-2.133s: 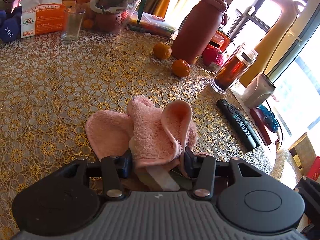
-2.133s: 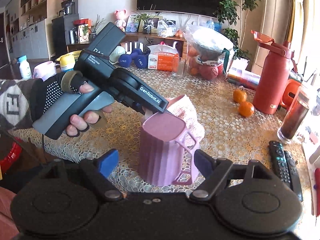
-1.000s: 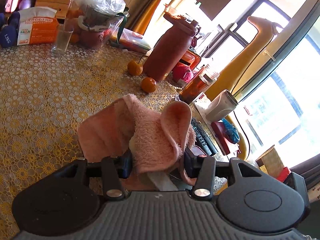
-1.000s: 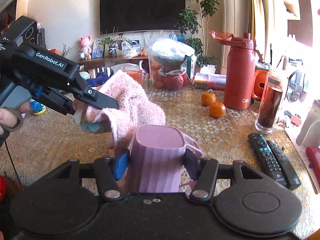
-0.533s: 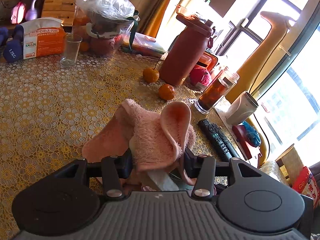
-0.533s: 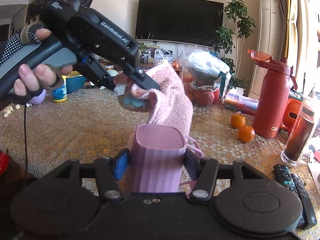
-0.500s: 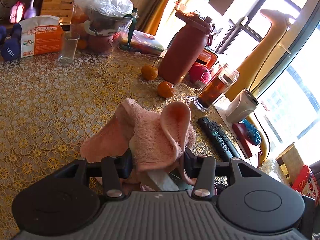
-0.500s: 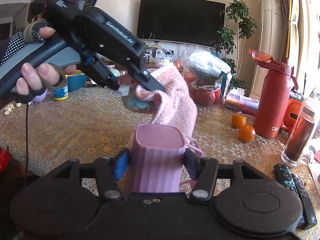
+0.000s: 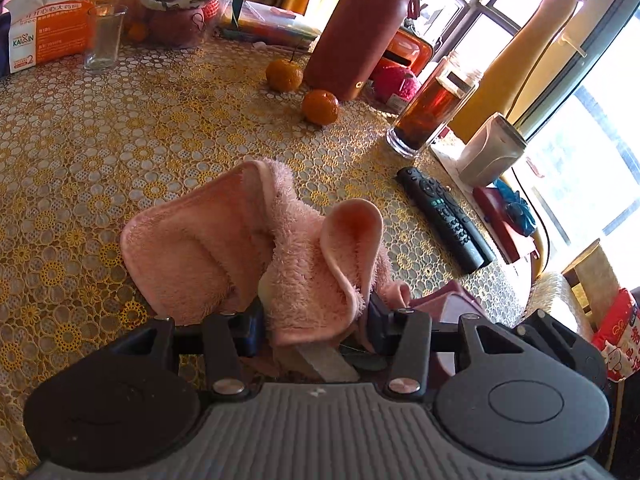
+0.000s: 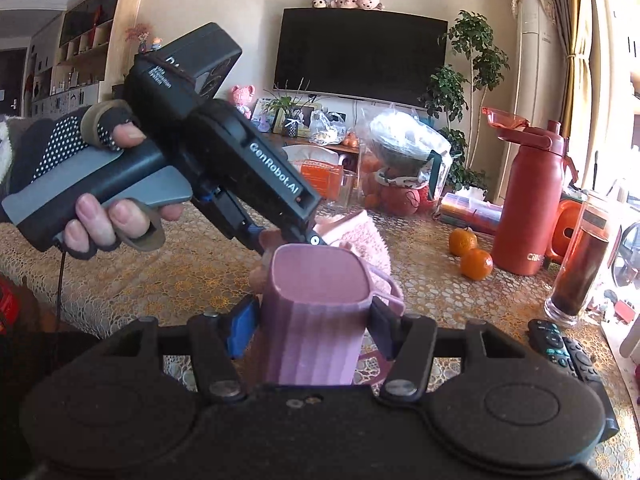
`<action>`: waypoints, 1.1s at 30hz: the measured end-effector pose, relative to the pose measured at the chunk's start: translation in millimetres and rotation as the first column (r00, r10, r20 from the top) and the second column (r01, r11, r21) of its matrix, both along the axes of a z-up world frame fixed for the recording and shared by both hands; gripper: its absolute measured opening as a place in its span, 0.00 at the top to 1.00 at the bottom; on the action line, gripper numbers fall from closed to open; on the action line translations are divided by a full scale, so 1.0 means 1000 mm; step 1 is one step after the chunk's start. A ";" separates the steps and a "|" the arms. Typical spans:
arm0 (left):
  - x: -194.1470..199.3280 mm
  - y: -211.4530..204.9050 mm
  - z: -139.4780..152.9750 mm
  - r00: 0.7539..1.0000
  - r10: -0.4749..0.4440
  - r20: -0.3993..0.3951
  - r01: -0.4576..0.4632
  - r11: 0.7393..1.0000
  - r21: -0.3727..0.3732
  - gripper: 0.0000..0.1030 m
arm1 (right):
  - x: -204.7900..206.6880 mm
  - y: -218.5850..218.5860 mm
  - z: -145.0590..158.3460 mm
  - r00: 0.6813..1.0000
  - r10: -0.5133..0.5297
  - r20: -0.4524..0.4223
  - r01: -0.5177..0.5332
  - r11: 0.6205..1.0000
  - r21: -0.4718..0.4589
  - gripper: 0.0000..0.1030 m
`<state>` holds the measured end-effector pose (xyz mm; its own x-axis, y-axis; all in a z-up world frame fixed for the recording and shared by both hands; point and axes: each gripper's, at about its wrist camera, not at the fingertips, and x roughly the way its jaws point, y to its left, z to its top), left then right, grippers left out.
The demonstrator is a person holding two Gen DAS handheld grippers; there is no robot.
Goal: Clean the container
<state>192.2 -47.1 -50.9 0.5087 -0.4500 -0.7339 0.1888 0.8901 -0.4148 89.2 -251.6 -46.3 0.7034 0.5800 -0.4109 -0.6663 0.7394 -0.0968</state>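
My right gripper (image 10: 312, 320) is shut on a ribbed pink cup (image 10: 316, 320) with a handle, held upright above the table. A fluffy pink cloth (image 9: 280, 256) is bunched between the fingers of my left gripper (image 9: 316, 320), which is shut on it. In the right wrist view the left gripper (image 10: 288, 240), held by a gloved hand (image 10: 92, 188), angles down to the cup's far rim, and the pink cloth (image 10: 356, 236) hangs just behind that rim. A corner of the pink cup (image 9: 456, 304) shows low right in the left wrist view.
The table's gold lace cloth (image 9: 120, 140) carries two oranges (image 9: 320, 106), a red bottle (image 10: 528, 200), a glass jar of dark tea (image 10: 580, 264), remotes (image 9: 444, 220), a drinking glass (image 9: 104, 36), a tissue box (image 9: 44, 36) and a bagged fruit basket (image 10: 404, 168).
The left gripper with the cloth has dropped from above the cup to its far rim. The cup stays held in the right gripper.
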 end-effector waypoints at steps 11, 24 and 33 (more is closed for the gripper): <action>-0.015 0.018 0.019 0.999 0.020 0.042 -0.019 0.999 -0.026 0.53 | 0.008 -0.019 0.005 0.990 -0.130 -0.047 0.133 0.988 0.073 0.44; -0.011 0.014 0.024 0.999 0.034 0.040 -0.029 0.991 -0.128 0.53 | 0.019 -0.013 0.002 0.983 -0.152 -0.102 0.163 0.980 0.116 0.44; 0.004 0.006 -0.015 0.999 0.031 -0.035 -0.032 0.999 -0.025 0.53 | 0.014 -0.012 0.000 0.987 -0.129 -0.091 0.138 0.984 0.109 0.44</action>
<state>195.8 -40.8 -66.2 0.4976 -0.4527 -0.7399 0.1461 0.8845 -0.4430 103.2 -263.5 -46.5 0.7437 0.5296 -0.4080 -0.5629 0.8253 0.0453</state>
